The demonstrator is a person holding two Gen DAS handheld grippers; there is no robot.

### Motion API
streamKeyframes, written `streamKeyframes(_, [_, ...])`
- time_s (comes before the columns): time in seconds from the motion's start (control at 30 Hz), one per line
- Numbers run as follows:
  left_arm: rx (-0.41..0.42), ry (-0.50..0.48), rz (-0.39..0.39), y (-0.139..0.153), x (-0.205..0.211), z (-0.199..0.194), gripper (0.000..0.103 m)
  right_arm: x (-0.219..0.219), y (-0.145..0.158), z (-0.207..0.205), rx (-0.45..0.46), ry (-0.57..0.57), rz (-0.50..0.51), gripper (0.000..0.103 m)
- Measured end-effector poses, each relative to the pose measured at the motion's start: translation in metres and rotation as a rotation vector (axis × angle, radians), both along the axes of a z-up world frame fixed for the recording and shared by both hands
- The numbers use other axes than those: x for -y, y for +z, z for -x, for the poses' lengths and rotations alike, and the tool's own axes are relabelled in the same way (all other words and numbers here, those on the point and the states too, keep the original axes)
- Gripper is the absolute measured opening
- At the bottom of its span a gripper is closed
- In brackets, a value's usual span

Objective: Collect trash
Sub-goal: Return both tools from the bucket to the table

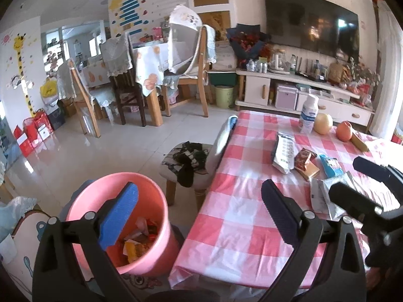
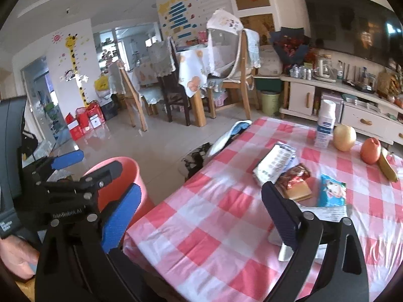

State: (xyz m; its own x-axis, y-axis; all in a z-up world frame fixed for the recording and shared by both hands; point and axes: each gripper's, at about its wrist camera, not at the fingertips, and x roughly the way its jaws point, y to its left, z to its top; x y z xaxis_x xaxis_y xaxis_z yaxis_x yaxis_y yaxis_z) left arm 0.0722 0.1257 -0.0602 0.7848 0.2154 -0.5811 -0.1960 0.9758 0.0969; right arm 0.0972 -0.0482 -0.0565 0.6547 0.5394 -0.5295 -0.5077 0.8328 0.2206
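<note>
A pink bin (image 1: 151, 201) with wrappers inside stands on the floor left of the checked table (image 1: 239, 214). My left gripper (image 1: 199, 214) hangs open above the bin's right rim and the table's edge, holding nothing. On the table lie a silver-white packet (image 1: 283, 151), a red wrapper (image 1: 304, 161), a blue packet (image 1: 331, 166) and a white packet (image 1: 325, 196). My right gripper (image 2: 201, 219) is open over the cloth (image 2: 214, 201); its dark finger (image 2: 282, 216) covers part of the white packet (image 2: 330, 214). The bin (image 2: 126, 173) is partly hidden behind my left gripper (image 2: 85, 164).
A milk bottle (image 1: 308, 113), a yellow fruit (image 1: 323, 123) and an orange fruit (image 1: 344, 130) stand at the table's far side. A low stool (image 1: 189, 171) with dark cloth sits left of the table. Chairs, a dining table and a TV cabinet (image 1: 289, 85) are beyond. A hand (image 2: 15, 254) shows lower left.
</note>
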Motion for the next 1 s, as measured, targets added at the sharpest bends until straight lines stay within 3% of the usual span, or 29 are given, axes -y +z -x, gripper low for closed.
streamKeyframes(0.6, [-0.053,-0.114,-0.058,-0.022,0.084,-0.028,0.099,0.105,-0.007,-0.025,-0.010,-0.201,-0.054,0.096])
streamKeyframes(1.0, [-0.076,-0.218,0.022,-0.045,0.116,-0.072,0.099,0.169,-0.024,-0.055,-0.048,-0.360,-0.063,0.096])
